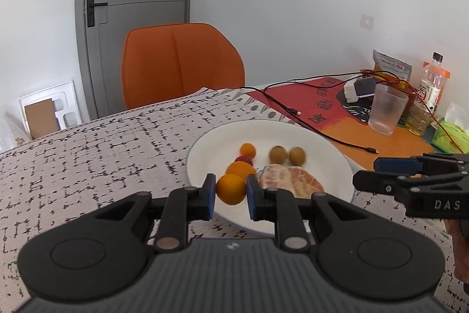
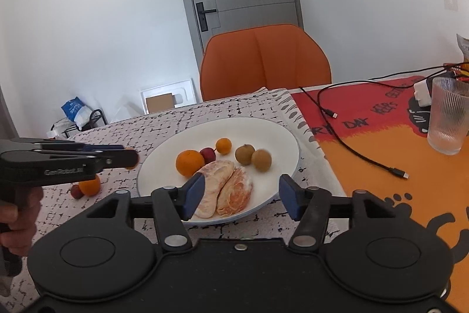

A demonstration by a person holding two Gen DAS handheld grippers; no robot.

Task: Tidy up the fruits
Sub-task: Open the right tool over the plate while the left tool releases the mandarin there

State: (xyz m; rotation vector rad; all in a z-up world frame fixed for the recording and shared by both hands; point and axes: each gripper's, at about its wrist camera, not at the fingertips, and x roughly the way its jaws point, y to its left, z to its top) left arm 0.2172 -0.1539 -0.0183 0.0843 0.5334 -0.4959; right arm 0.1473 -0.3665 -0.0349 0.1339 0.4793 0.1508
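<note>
Your left gripper (image 1: 231, 197) holds a small orange (image 1: 231, 189) tight above the near edge of the plate (image 2: 281, 137), your right gripper (image 2: 239, 200) has open, empty jaws, and an orange (image 2: 89, 186) and red fruit (image 2: 76, 191) still wait on the surface at lower left.

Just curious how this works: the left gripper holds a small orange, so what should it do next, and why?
Probably carry the small orange over the white plate and release it beside the larger orange: the left gripper is shut on it by the rim, and most fruit lies on that plate.
</note>
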